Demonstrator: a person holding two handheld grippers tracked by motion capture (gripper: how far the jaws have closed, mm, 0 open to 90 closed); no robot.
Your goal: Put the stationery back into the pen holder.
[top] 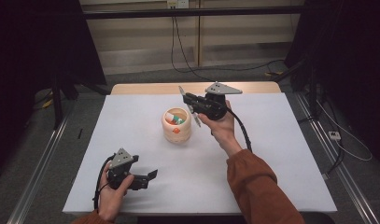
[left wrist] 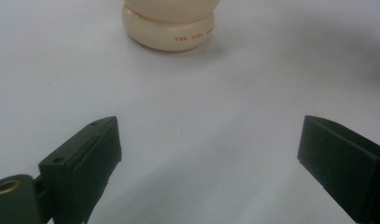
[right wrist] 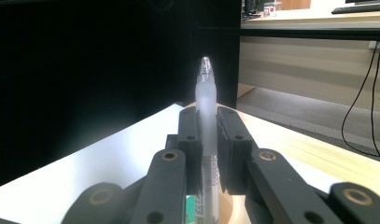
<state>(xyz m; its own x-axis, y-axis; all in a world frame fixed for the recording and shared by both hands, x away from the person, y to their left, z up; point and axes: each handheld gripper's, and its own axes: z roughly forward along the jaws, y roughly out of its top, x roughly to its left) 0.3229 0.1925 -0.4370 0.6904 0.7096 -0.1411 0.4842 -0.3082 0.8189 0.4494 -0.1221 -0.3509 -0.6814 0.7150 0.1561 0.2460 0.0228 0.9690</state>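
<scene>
Right gripper (top: 189, 105) clenched a translucent pen (right wrist: 206, 116) just above the cream holder (top: 176, 127). Left gripper (top: 148, 177), jaws spread and released, rested well short of that holder.

1. A lab or recording studio.
2. Black curtains (top: 33, 42) hang on both sides of the white table (top: 281, 154).
3. Metal rails (top: 38, 158) run along the grey floor.
4. Cables (top: 187, 60) trail from a wall socket (top: 177, 3).
5. Desks show behind in the right gripper view.
</scene>
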